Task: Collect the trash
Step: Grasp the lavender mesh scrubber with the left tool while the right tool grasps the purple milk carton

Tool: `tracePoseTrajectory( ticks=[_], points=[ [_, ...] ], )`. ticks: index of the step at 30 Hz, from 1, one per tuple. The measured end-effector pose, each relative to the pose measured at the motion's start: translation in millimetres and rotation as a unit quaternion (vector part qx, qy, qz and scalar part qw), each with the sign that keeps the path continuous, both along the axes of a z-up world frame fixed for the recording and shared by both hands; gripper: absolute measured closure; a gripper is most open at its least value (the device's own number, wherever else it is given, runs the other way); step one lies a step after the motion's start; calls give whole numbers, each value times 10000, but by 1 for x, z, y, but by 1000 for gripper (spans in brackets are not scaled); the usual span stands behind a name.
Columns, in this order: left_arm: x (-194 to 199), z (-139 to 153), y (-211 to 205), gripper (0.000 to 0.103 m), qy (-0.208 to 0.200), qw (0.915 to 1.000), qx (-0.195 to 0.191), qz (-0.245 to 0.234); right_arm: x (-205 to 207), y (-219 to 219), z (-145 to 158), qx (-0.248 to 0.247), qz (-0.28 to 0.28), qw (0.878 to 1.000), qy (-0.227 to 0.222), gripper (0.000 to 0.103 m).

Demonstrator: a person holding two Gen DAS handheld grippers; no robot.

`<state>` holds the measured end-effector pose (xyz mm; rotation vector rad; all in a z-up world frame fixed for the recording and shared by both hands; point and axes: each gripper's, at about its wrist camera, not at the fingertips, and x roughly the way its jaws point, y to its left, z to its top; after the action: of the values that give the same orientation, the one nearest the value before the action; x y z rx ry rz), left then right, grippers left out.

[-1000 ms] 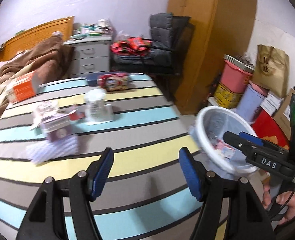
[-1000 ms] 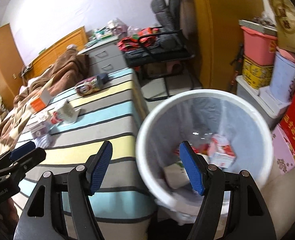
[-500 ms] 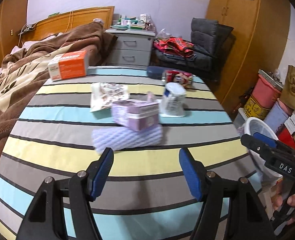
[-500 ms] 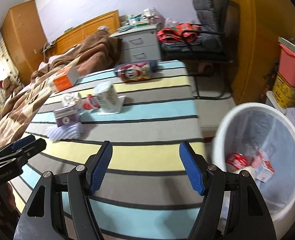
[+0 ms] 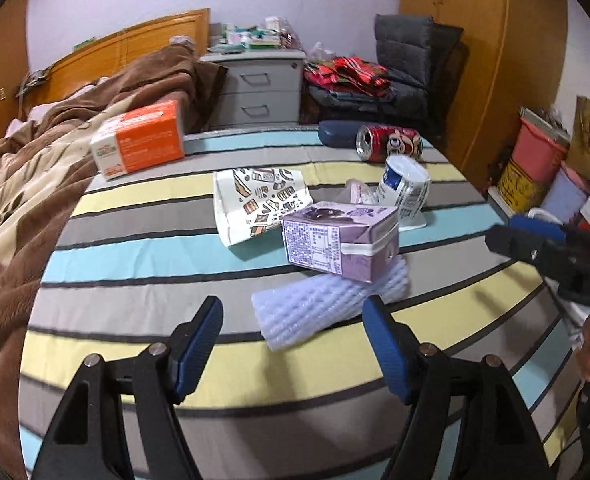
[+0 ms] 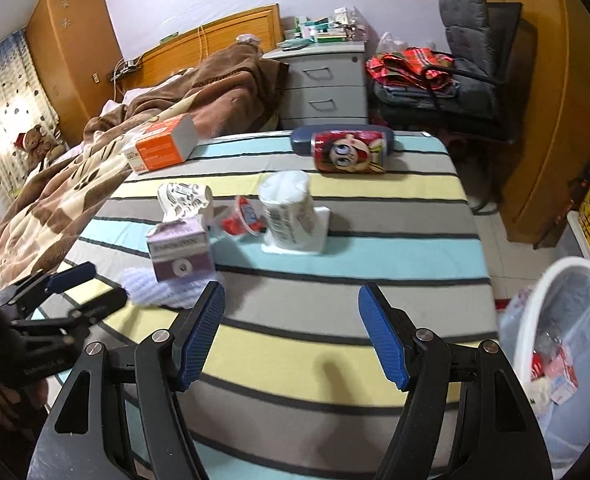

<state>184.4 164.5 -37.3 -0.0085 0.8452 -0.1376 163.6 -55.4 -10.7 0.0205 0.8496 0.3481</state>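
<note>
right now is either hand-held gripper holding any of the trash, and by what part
Nothing is held. The left hand-held gripper is open, short of the bubble wrap roll; the right hand-held gripper is open over the bare striped tablecloth.

a purple carton [image 5: 341, 240] lies tilted at frame centre, resting on a pale bubble-wrap roll [image 5: 327, 304]. behind it lie a patterned paper bag [image 5: 261, 204], a white cup [image 5: 405, 194] and a red can [image 5: 389, 142]. the white bin [image 6: 555, 344], lower right, holds cartons.

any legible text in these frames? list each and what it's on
"DA", cut off at the frame edge: on the right gripper's black body.
Purple carton: dense print, too small to read.
Orange box: label blurred.
White cup: print blurred.
Red can: cartoon face only.
</note>
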Motion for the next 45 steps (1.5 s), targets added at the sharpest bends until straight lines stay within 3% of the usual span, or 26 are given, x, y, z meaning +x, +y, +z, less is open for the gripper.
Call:
tracePoseTrajectory(
  ticks=[4,10,11,12,17,23,30,36,41,43,45],
  points=[
    [9,-5,-5,29,-74,9985,214,-495,5,10,1,41,58,10000,29,32],
    [20,-19,-11,29,205,9956,173,-901,17,23,3,154,167,9997,115,32],
    [18,-21,-11,33,214,9951,93,-966,19,26,3,200,222,9995,129,32],
    [17,-22,-11,44,246,9948,23,-989,22,30,2,187,249,9994,152,32],
    [10,-24,-7,66,312,9947,-108,-978,29,44,-3,195,450,9984,269,32],
    [-7,-21,2,75,304,9953,-188,-902,35,53,-7,250,790,9960,332,32],
    [-40,-21,22,75,389,9967,-145,-703,36,63,-16,265,1186,9912,523,32],
    [-64,-24,54,75,536,9985,-92,55,34,66,-24,275,1241,9896,670,32],
    [-75,-30,75,75,594,9962,-431,476,29,78,-27,274,1316,9885,696,32],
    [-75,-29,78,68,521,9963,-433,532,28,82,-29,248,1388,9876,692,32],
    [-74,-29,82,40,452,9954,-600,591,27,88,-31,108,1387,9879,687,32]
  ],
)
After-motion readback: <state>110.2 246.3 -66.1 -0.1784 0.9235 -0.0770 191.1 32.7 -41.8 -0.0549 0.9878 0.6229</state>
